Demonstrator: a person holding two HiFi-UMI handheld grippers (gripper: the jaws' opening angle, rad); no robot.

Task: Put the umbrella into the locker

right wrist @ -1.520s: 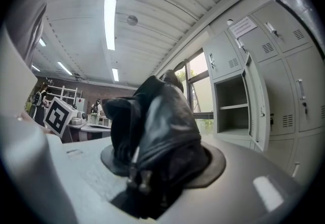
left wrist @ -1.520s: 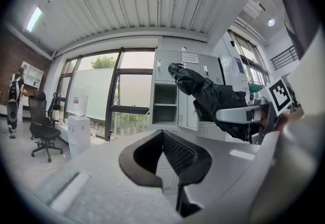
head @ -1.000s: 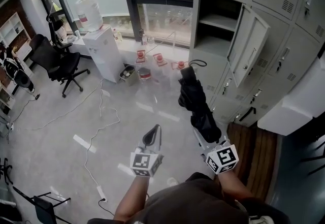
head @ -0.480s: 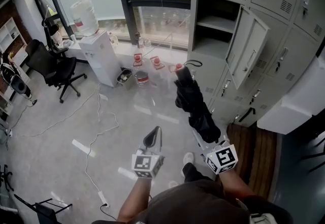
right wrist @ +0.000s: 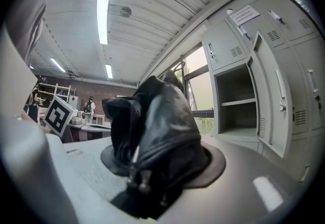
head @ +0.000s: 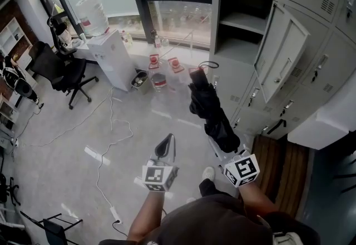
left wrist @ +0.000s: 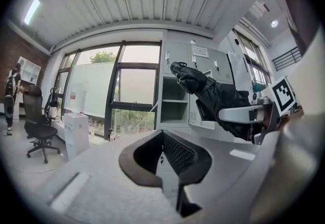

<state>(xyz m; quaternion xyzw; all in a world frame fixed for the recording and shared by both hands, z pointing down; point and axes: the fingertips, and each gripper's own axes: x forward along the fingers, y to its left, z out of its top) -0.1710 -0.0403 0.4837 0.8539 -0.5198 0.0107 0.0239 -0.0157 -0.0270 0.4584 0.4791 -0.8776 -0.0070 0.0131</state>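
Folded umbrella (head: 207,106) pinched at its near end in my right gripper (head: 225,148) jaws, held aloft short of the locker (head: 245,49), door open; left gripper (head: 166,149) jaws pressed together, empty; pickup done, reach and insertion left

- Head view: from my head, facing forward and steeply down, the farthest of the three. My left claw (head: 166,146) sits at 6 o'clock and the open locker (head: 239,27) at 1.
- Left gripper view: rides my left claw and looks level along its jaws. The locker (left wrist: 175,108) is far off at centre, and my right claw (left wrist: 254,116) is near at 3.
- Right gripper view: rides my right claw, level. The umbrella (right wrist: 157,131) is so close it fills the centre, with the locker (right wrist: 236,106) at 3.
- All three views share the open locker.
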